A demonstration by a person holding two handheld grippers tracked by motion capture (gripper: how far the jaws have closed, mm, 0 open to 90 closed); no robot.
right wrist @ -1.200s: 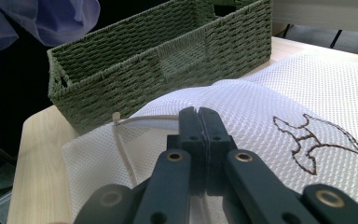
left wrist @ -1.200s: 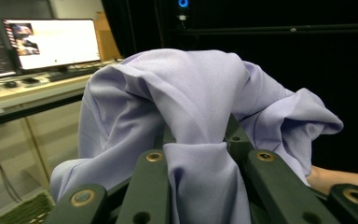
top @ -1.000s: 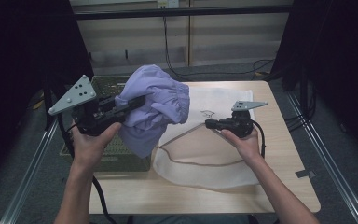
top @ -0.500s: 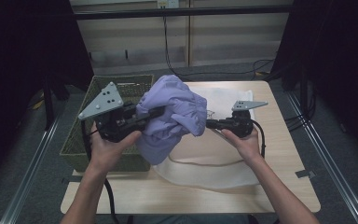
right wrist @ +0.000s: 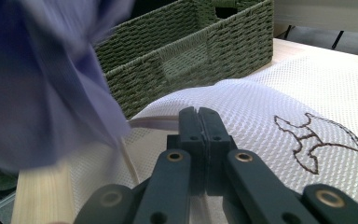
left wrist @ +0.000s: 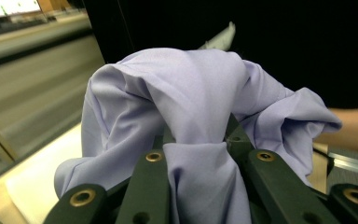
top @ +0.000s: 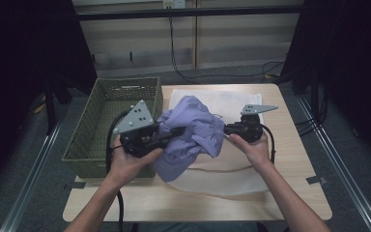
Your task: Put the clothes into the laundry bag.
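From the high view, the left tongs [top: 176, 131] carry a bunched lilac shirt [top: 191, 133] out over the middle of the tabletop [top: 290, 193], just right of the woven basket [top: 101, 121]. The shirt hangs in a loose lump above a white mesh bag [top: 222, 179] that lies flat on the wood, its long side running toward the far edge. The right tongs [top: 228, 129] sit just to the right of the lump, low and pointing left toward it. The bag's edge lies right at them, so the right hand is the nearer one for opening the bag. Both forearms come in from below, angled inward, and the left hand is tipped so its grey plate faces up and left.

In the left gripper view, the jaws are clamped on a thick fold of the shirt [left wrist: 200, 126], and the rest of the cloth billows up and over them.

In the right gripper view, the jaws are pressed together at the rim of the mesh bag [right wrist: 270, 116]. A thin strip of its hem seems to run to them, but I cannot tell whether it is pinched. The shirt [right wrist: 42, 88] hangs blurred at the left, and the basket [right wrist: 191, 42] is behind
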